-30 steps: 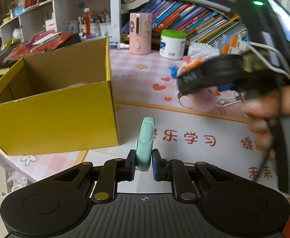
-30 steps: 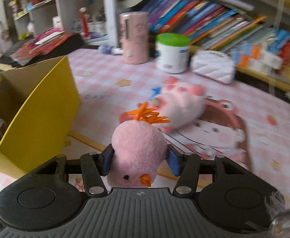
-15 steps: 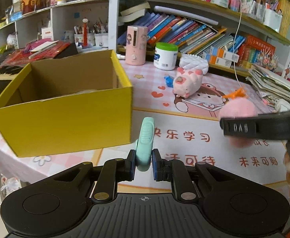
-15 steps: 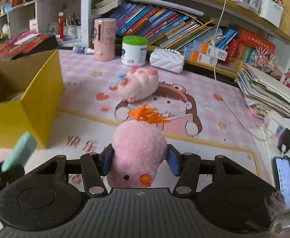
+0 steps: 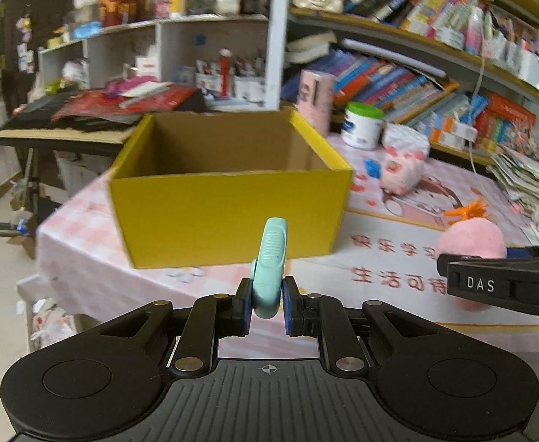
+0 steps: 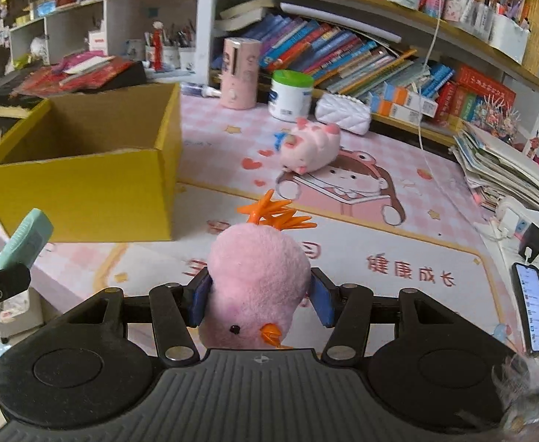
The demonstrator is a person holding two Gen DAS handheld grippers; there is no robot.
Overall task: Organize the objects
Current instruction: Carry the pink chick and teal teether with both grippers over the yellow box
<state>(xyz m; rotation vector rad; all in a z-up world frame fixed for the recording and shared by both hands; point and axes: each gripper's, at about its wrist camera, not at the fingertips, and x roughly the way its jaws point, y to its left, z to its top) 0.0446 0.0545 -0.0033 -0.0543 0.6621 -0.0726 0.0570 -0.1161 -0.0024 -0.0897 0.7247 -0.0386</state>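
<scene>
My left gripper [image 5: 265,307] is shut on a mint-green clip [image 5: 269,265], which sticks up from the pads in front of the open yellow box [image 5: 229,206]. The same clip [image 6: 24,241] shows at the left edge of the right wrist view. My right gripper [image 6: 260,298] is shut on a pink plush chick [image 6: 256,280] with an orange crest, held above the near part of the table; the chick [image 5: 472,243] also appears at the right of the left wrist view. A pink plush pig [image 6: 310,145] lies on the pink mat [image 6: 380,250] beyond it.
The yellow box [image 6: 77,199] stands at the table's left end, near the edge. A pink cylinder [image 6: 240,73], a white jar with a green lid [image 6: 291,95] and a white quilted purse [image 6: 341,112] line the back. Stacked papers [image 6: 509,169] and a phone [image 6: 533,311] lie at right.
Both grippers have drawn back from the table with their loads, so the box and pig look farther away. The right gripper has shifted from beside the box to the near right.
</scene>
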